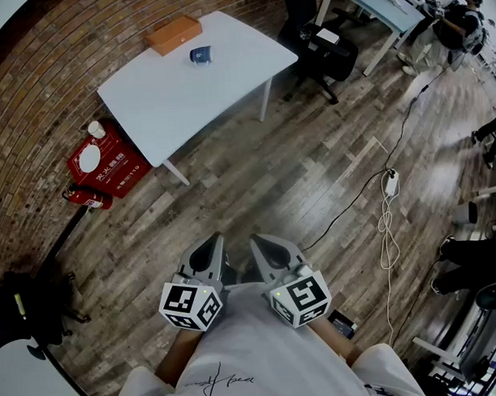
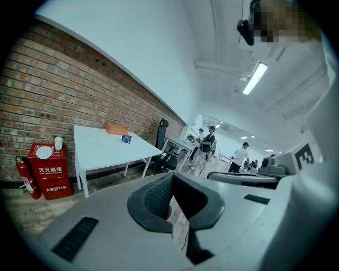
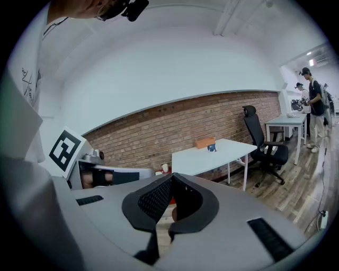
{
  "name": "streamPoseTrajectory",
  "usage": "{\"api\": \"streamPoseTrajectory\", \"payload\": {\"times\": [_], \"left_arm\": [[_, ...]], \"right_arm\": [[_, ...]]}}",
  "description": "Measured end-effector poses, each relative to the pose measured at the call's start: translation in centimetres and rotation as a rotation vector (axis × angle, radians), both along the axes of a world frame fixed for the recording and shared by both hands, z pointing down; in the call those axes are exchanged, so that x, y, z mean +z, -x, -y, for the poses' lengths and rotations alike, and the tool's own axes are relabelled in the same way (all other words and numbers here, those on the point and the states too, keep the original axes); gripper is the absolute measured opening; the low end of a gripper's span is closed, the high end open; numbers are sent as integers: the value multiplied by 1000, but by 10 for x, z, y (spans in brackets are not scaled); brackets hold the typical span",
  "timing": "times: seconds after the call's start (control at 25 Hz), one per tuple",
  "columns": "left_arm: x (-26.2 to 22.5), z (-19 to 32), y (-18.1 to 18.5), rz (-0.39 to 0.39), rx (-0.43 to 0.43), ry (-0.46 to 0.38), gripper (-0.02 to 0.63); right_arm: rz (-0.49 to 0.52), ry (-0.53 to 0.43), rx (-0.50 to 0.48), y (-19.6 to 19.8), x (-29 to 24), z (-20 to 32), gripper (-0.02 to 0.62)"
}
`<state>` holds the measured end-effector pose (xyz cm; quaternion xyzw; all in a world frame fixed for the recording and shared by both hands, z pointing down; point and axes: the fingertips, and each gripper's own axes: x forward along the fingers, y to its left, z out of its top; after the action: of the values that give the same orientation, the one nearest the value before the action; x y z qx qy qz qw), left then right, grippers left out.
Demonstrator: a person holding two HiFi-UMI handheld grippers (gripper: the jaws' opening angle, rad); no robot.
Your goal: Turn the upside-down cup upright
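A small blue cup stands on the white table far ahead, beside an orange box. It is too small to tell which way up it is. The cup also shows in the left gripper view, and the cup in the right gripper view. My left gripper and right gripper are held side by side close to my body, over the wooden floor and far from the table. The left gripper and right gripper are both shut with nothing in them.
A red fire-equipment box with a white paper cup on it stands left of the table, against the brick wall. A black office chair is right of the table. A cable and power strip lie on the floor. People stand at the far desks.
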<state>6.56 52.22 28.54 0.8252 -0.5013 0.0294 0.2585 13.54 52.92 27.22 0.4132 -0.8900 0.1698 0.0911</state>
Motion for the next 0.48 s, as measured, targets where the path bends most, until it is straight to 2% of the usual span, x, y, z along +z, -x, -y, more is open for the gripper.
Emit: {"api": "streamPoseTrajectory", "payload": {"times": [0.32,0.48], "left_arm": [[-6,-9,-29,12,-3,-52,9],[-6,-18,-36,21,6,-52,9]], "right_arm": [[13,-16,-21,-22,2,-12,20],[39,-3,-25,-27,7,-17,20]]}}
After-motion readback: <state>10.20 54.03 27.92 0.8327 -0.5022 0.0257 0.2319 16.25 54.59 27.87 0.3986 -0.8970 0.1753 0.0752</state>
